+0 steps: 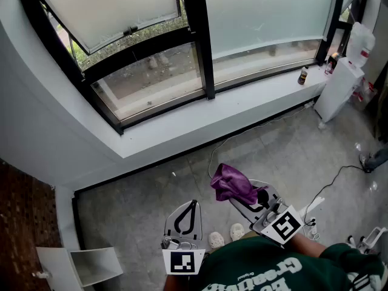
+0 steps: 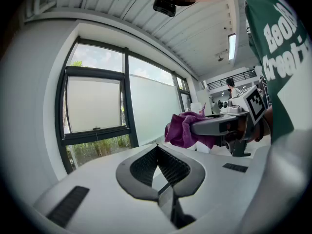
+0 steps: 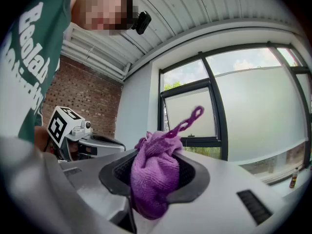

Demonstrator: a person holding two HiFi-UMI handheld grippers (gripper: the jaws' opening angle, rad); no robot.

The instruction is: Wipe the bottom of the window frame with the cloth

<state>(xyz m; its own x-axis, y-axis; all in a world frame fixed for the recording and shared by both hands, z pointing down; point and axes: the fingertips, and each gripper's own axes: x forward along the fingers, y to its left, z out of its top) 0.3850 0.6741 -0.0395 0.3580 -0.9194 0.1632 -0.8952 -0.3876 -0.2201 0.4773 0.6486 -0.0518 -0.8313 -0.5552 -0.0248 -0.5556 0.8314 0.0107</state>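
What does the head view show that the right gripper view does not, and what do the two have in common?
Only the head view shows the grey floor, a white cable lying on it, and the person's shoes. Only the right gripper view shows the ribbed ceiling and the camera on the person's head. Both show the purple cloth clamped in the right claw, the left claw, the black window frame and a small bottle on the sill.
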